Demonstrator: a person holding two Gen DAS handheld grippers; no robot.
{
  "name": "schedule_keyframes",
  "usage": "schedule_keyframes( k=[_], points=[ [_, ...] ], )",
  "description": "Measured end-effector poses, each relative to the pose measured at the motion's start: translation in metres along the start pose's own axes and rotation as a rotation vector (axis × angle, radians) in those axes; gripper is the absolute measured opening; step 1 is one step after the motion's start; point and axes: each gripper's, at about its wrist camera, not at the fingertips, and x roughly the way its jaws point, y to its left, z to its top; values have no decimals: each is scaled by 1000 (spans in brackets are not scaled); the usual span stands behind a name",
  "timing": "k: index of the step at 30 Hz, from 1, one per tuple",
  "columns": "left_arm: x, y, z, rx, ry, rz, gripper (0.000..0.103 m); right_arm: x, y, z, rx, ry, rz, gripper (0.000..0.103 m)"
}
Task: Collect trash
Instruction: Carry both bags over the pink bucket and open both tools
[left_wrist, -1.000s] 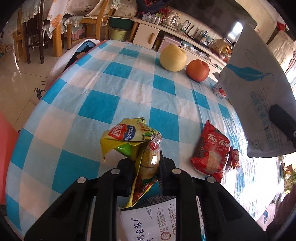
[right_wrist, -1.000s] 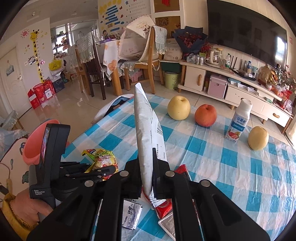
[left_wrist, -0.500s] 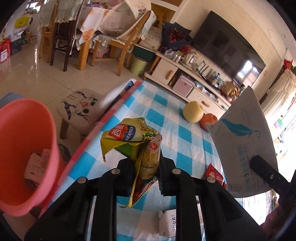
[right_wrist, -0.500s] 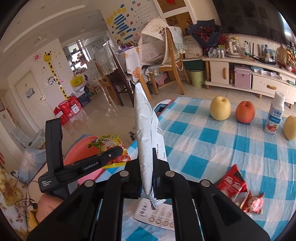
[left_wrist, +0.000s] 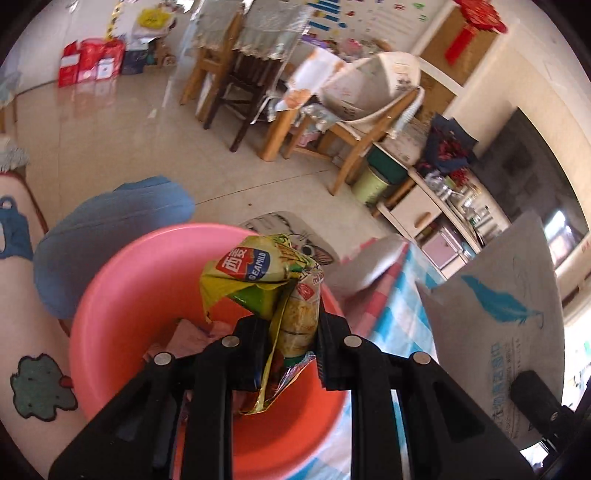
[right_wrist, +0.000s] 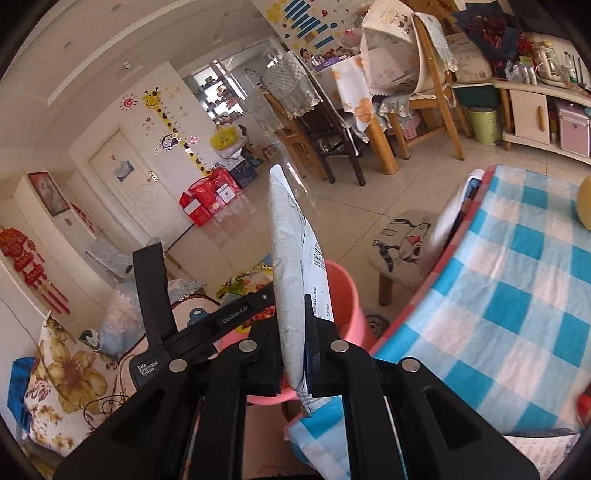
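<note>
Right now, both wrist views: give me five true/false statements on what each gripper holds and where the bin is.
1. The left gripper is shut on a crumpled yellow-green snack wrapper. True.
2. The right gripper is open and empty. False: it is shut on a flat grey paper mailer bag.
3. The round pink plastic bin is below the snack wrapper in the left wrist view. True.
4. The pink bin stands on the blue-and-white checked tablecloth. False: it sits beside the table, off its edge.
5. The pink bin is empty. False: some trash lies inside.
</note>
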Motion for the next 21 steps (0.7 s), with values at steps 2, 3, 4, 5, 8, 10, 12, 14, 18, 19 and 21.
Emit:
schedule_keyframes(
  k=[2,3,4,5,8,10,12,14,18,19,21],
  points=[
    [4,14,4,-27,10,15,22,23,11,2,3,17,10,9],
    [7,20,5,-40,17,18,22,33,13,2,18,31,22,9],
    [11,25,6,-51,26,21,22,45,15,2,35,46,27,12],
    [15,29,7,-59,35,31,23,56,16,1,43,58,8,12],
    [20,41,10,-73,57,78,50,81,15,-6,41,101,-68,30],
    [17,45,12,-82,28,107,70,80,12,-12,65,97,-88,58],
    [15,49,13,-77,-1,118,76,71,8,-18,46,73,-103,67],
    [12,53,16,-91,-25,122,83,58,9,-22,3,57,-160,74],
    [2,47,15,-82,-86,95,84,33,-6,-33,-52,49,-242,86],
    [-1,43,15,-70,-106,86,85,25,-7,-36,-65,46,-268,87],
    [-9,32,13,-37,-153,69,88,9,-15,-43,-87,43,-308,87]
  ],
)
